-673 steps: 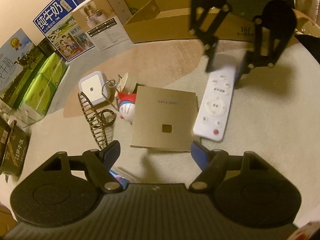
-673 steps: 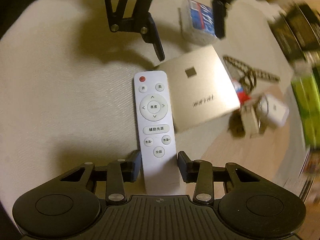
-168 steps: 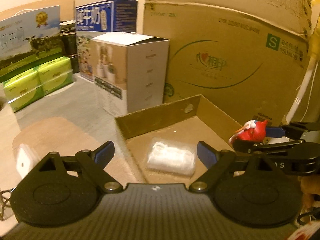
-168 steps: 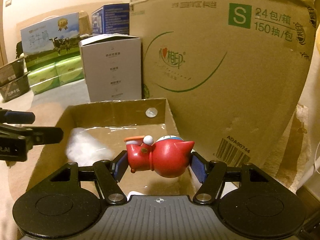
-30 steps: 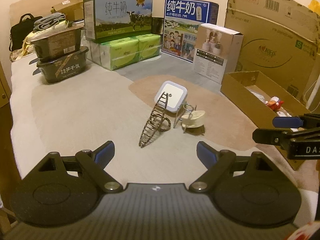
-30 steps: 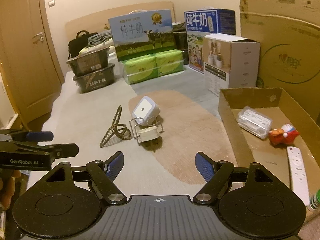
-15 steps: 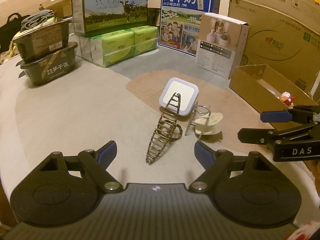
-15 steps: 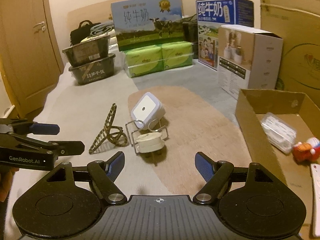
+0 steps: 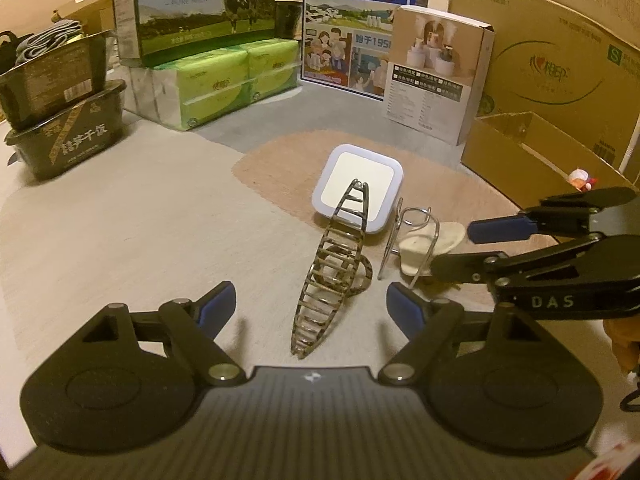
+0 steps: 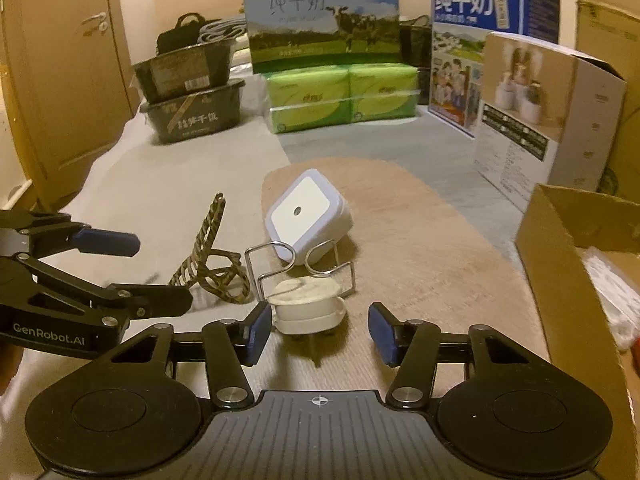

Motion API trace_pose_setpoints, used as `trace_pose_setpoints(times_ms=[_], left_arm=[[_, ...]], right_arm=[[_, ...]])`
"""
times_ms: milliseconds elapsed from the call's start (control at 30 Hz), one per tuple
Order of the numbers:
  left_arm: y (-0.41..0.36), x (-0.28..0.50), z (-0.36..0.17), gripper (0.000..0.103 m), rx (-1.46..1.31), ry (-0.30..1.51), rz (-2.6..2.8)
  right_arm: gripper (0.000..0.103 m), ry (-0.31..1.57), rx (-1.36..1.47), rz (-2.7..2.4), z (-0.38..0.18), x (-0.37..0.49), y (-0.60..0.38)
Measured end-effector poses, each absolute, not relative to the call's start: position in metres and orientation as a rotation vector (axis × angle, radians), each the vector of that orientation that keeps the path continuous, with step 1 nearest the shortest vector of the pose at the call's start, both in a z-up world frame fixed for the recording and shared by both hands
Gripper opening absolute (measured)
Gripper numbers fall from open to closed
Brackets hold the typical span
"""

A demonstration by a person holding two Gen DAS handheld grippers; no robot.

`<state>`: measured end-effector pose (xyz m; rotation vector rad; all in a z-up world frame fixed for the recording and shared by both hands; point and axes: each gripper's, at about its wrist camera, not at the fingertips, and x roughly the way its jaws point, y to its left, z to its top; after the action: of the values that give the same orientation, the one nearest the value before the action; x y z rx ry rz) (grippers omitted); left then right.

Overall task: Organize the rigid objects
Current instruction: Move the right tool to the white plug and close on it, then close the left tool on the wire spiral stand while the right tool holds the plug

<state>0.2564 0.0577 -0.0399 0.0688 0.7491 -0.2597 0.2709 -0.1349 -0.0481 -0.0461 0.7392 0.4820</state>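
Observation:
A patterned hair claw clip lies on the cloth, its near end between the open jaws of my left gripper. It also shows in the right wrist view. Behind it sits a white square night light. A wire-clip jar with a cream lid lies just ahead of my open, empty right gripper. The right gripper shows from the side in the left wrist view. The open cardboard box at the right holds a red toy and a clear packet.
Milk cartons, green tissue packs, black food tubs, a white product box and a large cardboard carton line the back. A wooden door stands at far left.
Both grippers have moved closer to the objects on the cloth. The hair clip now reaches between the left fingers, and the jar lies just ahead of the right fingers.

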Motion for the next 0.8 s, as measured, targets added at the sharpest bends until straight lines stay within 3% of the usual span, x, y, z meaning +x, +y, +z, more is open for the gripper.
trace_pose_setpoints(times_ms=[200,500,800], left_arm=[[0.054,0.266,-0.045,0.080,0.089,0.748,-0.300],[0.041,0.276,-0.050,0.067,0.148,0.746,-0.369],[0.037,0.279,-0.048,0.033,0.155,0.759,-0.368]], right_arm=[[0.046,0.735,-0.070,0.511,-0.053,0.277,-0.131],[0.042,0.727,-0.054,0.530,-0.054,0.282,-0.132],[0.041,0.721,-0.042,0.493,-0.052,0.274,-0.142]])
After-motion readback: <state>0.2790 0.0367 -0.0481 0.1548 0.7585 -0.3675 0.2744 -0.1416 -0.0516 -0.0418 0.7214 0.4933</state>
